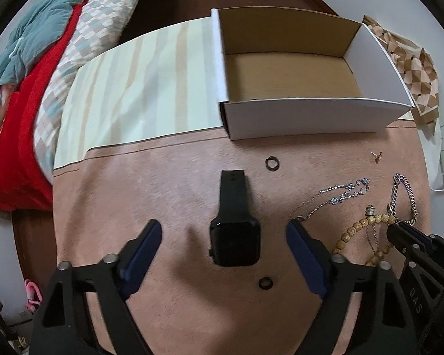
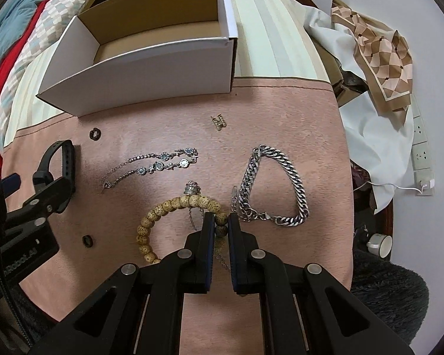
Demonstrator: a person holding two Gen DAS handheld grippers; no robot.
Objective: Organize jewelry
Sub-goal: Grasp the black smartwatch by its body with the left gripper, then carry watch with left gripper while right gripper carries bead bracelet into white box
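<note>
My left gripper [image 1: 224, 230] is open with its jaws on either side of a black smartwatch [image 1: 234, 236] lying on the pink mat [image 1: 162, 183]. My right gripper [image 2: 221, 220] is shut on the wooden bead bracelet [image 2: 162, 210], which still rests on the mat. A thick silver chain bracelet [image 2: 281, 183] lies to its right, a thin silver charm chain [image 2: 154, 165] to its left, a small gold piece [image 2: 219, 122] beyond. Two black rings lie on the mat, one far [image 1: 271, 163] and one near [image 1: 265, 282]. The open white cardboard box [image 1: 310, 115] stands empty behind.
A striped cream cloth [image 1: 139, 88] covers the table's far part. A bed with red and teal bedding [image 1: 29, 103] is at the left. A patterned brown scarf [image 2: 379, 59], a power strip [image 2: 421, 151] and a white cup [image 2: 380, 244] are at the right.
</note>
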